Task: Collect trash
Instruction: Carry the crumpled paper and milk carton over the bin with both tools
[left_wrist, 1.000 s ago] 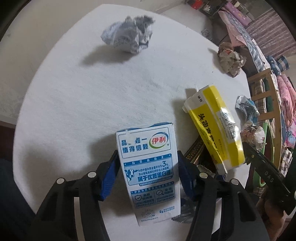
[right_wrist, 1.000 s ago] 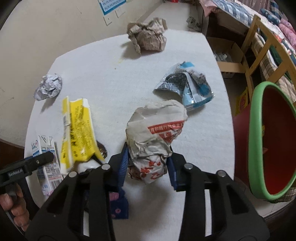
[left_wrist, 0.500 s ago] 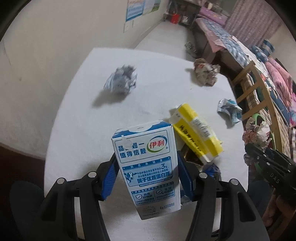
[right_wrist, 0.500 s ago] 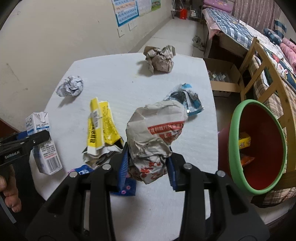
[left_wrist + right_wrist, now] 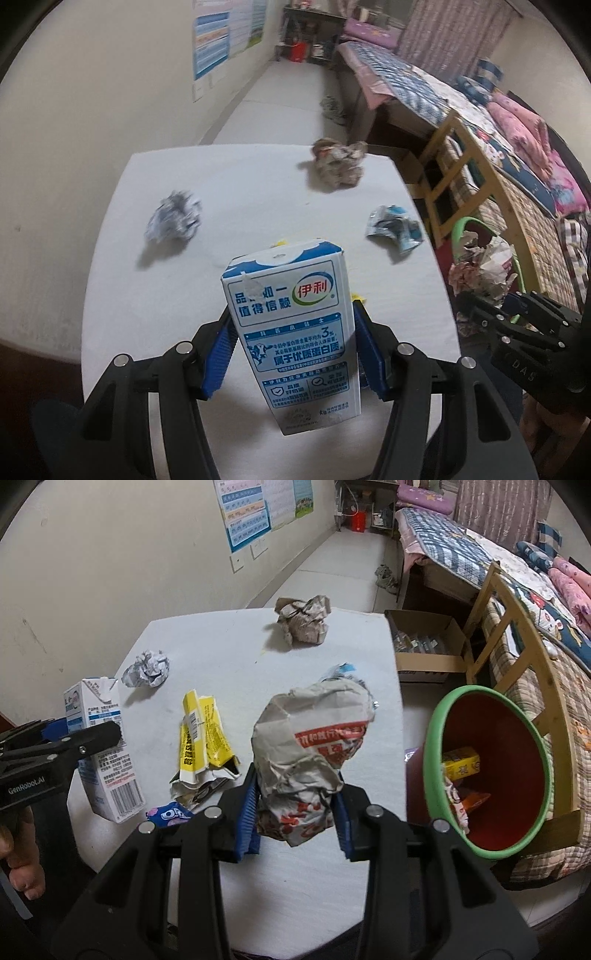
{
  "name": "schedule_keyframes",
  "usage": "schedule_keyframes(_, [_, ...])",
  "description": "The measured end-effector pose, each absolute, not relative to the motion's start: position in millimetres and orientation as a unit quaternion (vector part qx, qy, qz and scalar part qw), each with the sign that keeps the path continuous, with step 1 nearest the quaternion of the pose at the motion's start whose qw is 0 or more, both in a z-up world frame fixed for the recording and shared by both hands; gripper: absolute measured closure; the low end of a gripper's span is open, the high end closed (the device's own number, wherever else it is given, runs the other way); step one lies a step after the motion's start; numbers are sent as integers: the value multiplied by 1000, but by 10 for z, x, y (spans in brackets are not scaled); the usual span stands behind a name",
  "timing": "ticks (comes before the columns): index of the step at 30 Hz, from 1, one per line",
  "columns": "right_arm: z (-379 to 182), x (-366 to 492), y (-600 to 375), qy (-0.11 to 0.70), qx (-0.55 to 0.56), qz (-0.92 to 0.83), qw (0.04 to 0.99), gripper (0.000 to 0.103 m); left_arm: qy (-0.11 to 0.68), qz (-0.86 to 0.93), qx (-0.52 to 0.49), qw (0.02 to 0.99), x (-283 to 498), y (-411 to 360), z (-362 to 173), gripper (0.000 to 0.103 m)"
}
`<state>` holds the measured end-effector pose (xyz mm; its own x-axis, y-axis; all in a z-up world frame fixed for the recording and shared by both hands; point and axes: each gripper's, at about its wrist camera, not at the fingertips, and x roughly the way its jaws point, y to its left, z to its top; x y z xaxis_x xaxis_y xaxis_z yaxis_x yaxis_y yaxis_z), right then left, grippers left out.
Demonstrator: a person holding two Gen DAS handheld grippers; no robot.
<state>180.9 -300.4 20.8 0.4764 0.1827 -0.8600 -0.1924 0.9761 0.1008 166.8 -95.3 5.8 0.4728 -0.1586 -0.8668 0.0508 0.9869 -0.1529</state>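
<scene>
My left gripper (image 5: 291, 350) is shut on a blue and white milk carton (image 5: 291, 332) and holds it upright above the white table (image 5: 236, 184); the carton also shows in the right wrist view (image 5: 101, 746). My right gripper (image 5: 295, 808) is shut on a crumpled paper wrapper with red print (image 5: 310, 753), held above the table's right side. A red bin with a green rim (image 5: 491, 771) stands to the right of the table and holds some trash.
On the table lie a grey paper ball (image 5: 147, 668), a brown paper ball (image 5: 304, 620), a flattened yellow carton (image 5: 203, 738), a blue Oreo wrapper (image 5: 168, 814) and a silver-blue foil wrapper (image 5: 393, 227). A cardboard box (image 5: 428, 650), wooden chair (image 5: 517, 627) and bed stand right.
Both grippers have lifted their loads well up off the table and tilted back, so more of the room shows. The bin has come further into the right wrist view.
</scene>
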Motion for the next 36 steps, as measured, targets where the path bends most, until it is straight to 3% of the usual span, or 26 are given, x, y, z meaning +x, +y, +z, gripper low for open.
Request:
schedule_keyframes(19, [350,1784,-3846,485,41,59,872,67,493,-159,4,855,1922,-1907,330,47])
schedule_keyframes(36, [223,1748,-5094,485,80,-30,870,67,489,-265,33,830,2167,-3239,357,47])
